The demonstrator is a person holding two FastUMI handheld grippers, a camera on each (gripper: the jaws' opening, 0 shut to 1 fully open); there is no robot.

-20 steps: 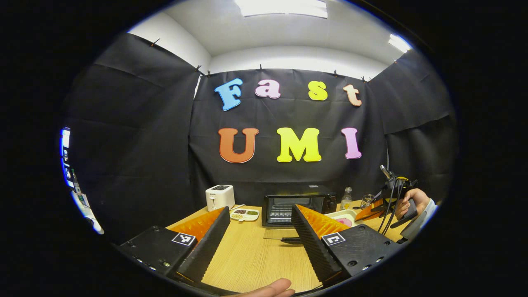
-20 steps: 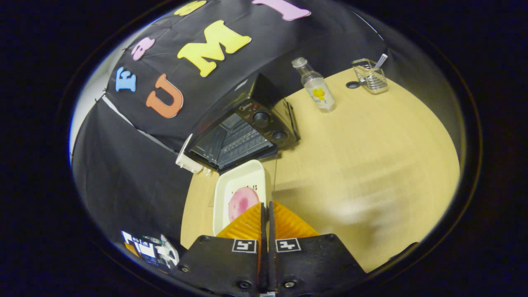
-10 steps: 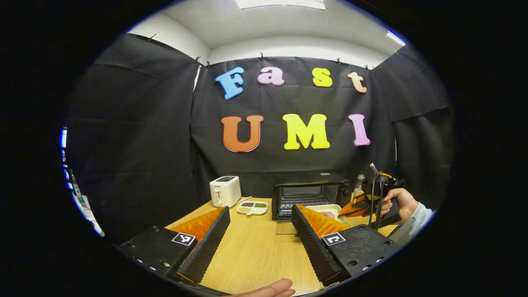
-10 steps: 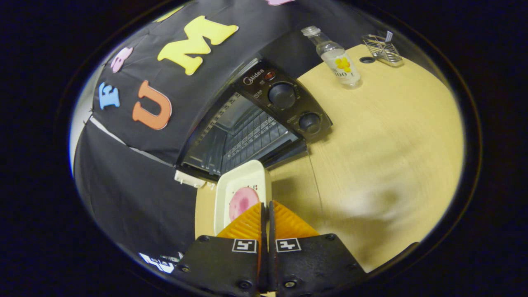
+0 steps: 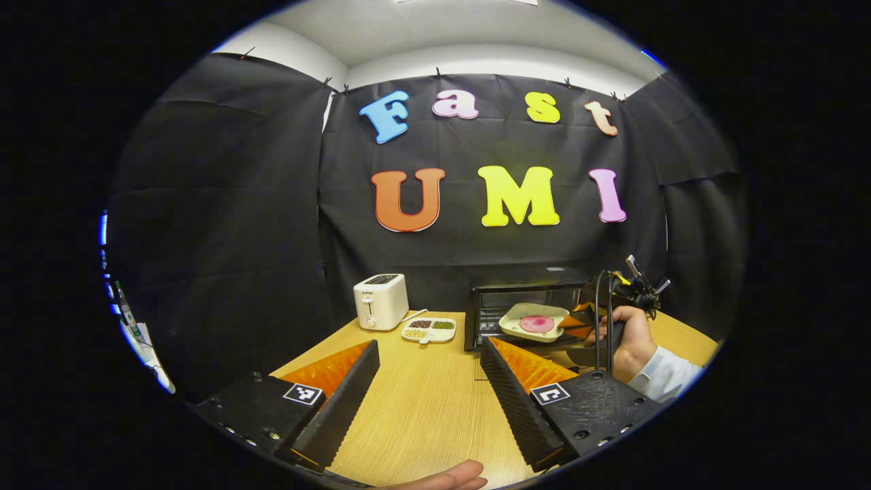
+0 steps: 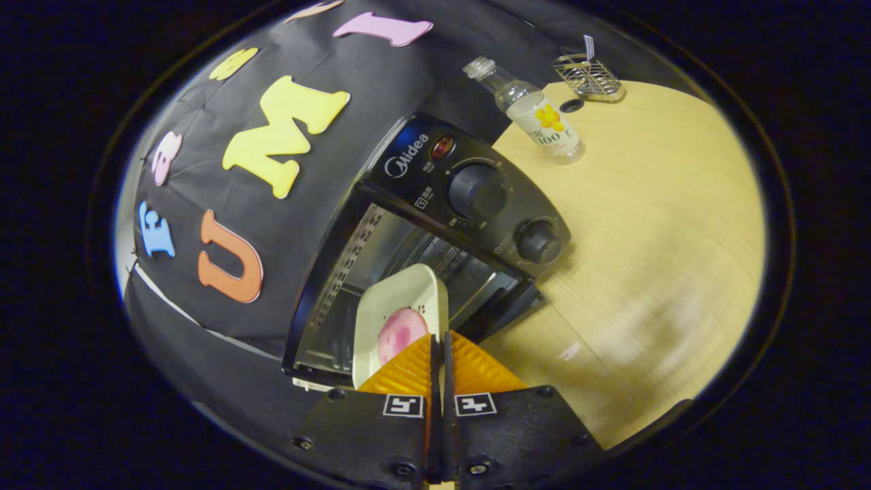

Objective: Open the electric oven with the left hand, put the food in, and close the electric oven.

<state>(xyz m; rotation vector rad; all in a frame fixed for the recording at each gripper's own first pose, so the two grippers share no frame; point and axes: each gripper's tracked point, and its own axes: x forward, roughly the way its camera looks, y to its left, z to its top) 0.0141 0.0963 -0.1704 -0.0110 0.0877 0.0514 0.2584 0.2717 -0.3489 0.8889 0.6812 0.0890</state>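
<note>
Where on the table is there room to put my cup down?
Bare wood lies on the table in front of the toaster and snack dish, and right of the oven, below the bottle. It is crowded at the oven mouth, where the right gripper holds the food tray.

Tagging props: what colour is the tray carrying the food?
Cream-white tray, seen best in the right gripper view.

There is 1 oven (image 6: 435, 238), 1 toaster (image 5: 381, 301), 1 bottle (image 6: 531, 116), 2 food trays (image 5: 533, 321) (image 5: 429, 329) (both white) and 1 wire rack (image 6: 588, 68).
</note>
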